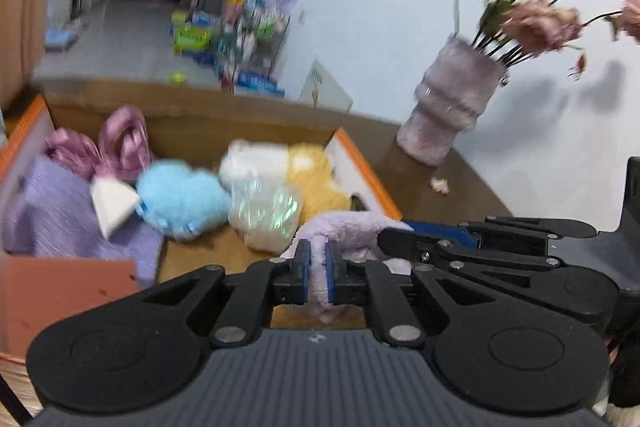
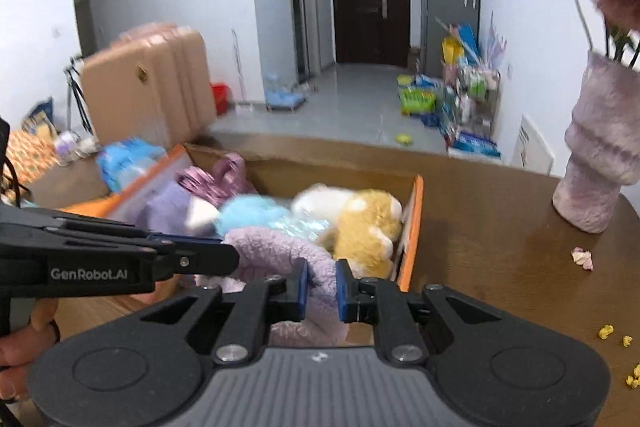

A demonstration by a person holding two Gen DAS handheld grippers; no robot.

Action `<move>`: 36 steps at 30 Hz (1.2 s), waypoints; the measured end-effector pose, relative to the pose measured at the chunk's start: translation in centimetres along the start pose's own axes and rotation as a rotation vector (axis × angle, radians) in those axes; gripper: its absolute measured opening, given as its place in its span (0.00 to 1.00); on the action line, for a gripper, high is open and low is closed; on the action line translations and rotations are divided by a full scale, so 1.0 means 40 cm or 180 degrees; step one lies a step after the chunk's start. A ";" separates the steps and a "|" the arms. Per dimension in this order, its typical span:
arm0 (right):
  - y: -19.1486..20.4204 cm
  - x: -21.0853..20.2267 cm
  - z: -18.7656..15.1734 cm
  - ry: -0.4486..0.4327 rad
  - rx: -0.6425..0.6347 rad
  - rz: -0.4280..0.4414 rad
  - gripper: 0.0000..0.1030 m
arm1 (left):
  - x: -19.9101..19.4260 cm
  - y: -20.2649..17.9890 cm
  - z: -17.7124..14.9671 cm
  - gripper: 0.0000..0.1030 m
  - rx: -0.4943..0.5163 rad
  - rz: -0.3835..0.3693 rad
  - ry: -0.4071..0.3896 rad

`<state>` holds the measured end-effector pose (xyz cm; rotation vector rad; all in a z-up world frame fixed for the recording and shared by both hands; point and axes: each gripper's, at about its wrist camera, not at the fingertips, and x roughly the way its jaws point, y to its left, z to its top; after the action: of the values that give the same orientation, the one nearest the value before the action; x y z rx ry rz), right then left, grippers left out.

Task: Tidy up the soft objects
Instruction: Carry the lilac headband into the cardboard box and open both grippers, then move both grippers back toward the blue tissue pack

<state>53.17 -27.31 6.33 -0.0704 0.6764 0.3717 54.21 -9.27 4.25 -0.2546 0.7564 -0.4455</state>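
Both grippers hold one pale lilac fluffy cloth [image 1: 348, 231] over the near right corner of an open cardboard box [image 1: 360, 163]. My left gripper [image 1: 317, 267] is shut on a fold of the lilac cloth [image 2: 280, 251]. My right gripper [image 2: 322, 289] is shut on another fold of it, and shows in the left wrist view [image 1: 394, 239] coming in from the right. Inside the box [image 2: 416, 227] lie a blue plush [image 1: 180, 199], a white plush [image 1: 252, 163], a yellow plush [image 2: 368, 223], a crinkly clear bag [image 1: 268, 211], a purple knit [image 1: 56, 211] and a pink satin bag [image 1: 120, 143].
A fluffy pink vase [image 1: 448, 107] with dried pink flowers [image 1: 540, 19] stands on the brown table [image 2: 500, 267] right of the box. Small petals and yellow crumbs [image 2: 606, 331] lie on the table. A person's hand [image 2: 24, 339] grips the left tool. Beyond lie a hallway floor with scattered packages [image 2: 452, 99].
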 end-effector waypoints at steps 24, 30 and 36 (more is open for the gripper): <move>0.056 -0.291 0.008 -0.0559 -0.0288 -0.0198 0.62 | -0.378 -0.024 -0.053 0.64 0.0524 0.0705 -0.0627; 0.106 -0.455 -0.067 -0.0814 -0.0362 -0.0136 0.72 | -0.576 -0.049 -0.188 0.80 0.0811 0.1098 -0.0969; 0.183 -0.580 -0.232 -0.1011 -0.0343 0.0014 0.80 | -0.712 -0.076 -0.394 0.90 0.0794 0.1203 -0.1172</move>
<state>28.37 -29.43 13.95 -0.1097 0.3426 0.4129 23.90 0.62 11.48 0.0435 0.3690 -0.1235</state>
